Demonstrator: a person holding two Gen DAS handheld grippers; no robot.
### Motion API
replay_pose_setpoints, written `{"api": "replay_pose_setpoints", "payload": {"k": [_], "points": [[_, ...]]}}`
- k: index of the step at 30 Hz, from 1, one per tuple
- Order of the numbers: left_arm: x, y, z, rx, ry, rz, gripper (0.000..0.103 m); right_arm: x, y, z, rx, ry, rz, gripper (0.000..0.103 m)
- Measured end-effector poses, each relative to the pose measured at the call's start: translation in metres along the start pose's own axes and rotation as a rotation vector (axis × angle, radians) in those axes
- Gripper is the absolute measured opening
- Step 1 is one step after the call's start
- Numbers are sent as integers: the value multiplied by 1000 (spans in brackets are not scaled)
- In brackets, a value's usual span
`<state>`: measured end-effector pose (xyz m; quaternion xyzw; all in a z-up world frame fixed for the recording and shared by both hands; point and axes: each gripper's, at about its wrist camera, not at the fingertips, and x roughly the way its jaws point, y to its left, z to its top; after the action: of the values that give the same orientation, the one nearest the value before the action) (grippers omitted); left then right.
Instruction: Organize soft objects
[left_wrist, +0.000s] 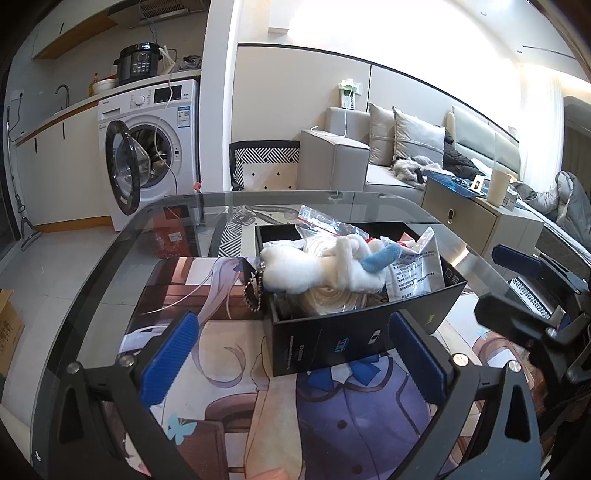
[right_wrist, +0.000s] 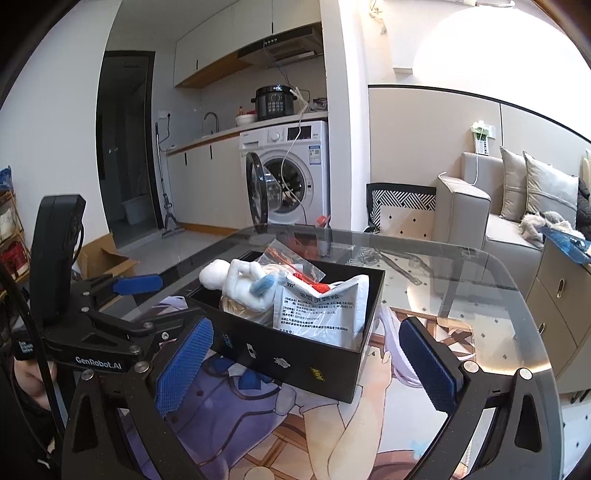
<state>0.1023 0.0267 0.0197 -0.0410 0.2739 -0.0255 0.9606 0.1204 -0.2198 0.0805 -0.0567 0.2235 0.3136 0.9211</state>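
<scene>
I see both my left gripper (left_wrist: 295, 354) and right gripper (right_wrist: 306, 365) wide apart and empty, just before the black box (left_wrist: 354, 332) holding the white plush toy (left_wrist: 317, 267).

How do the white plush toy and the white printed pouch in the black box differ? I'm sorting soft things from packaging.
The white plush toy is fuzzy, with a blue part and a bead chain; the white printed pouch is smooth, glossy and covered in text. The toy lies across the box's left end, overhanging its rim; the pouch leans inside at the right. Both are white and sit in the black box.

Plush toy (left_wrist: 325, 269) and packet (left_wrist: 417, 273) in box (left_wrist: 332, 336) on table (left_wrist: 110, 266), washing machine (left_wrist: 155, 147) behind
</scene>
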Motion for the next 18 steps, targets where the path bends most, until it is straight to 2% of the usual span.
{"api": "replay_pose_setpoints", "payload": {"k": [18], "points": [[-2, -1, -9, 3, -53, 13, 103, -2, -2, -11, -14, -42, -23, 103]]}}
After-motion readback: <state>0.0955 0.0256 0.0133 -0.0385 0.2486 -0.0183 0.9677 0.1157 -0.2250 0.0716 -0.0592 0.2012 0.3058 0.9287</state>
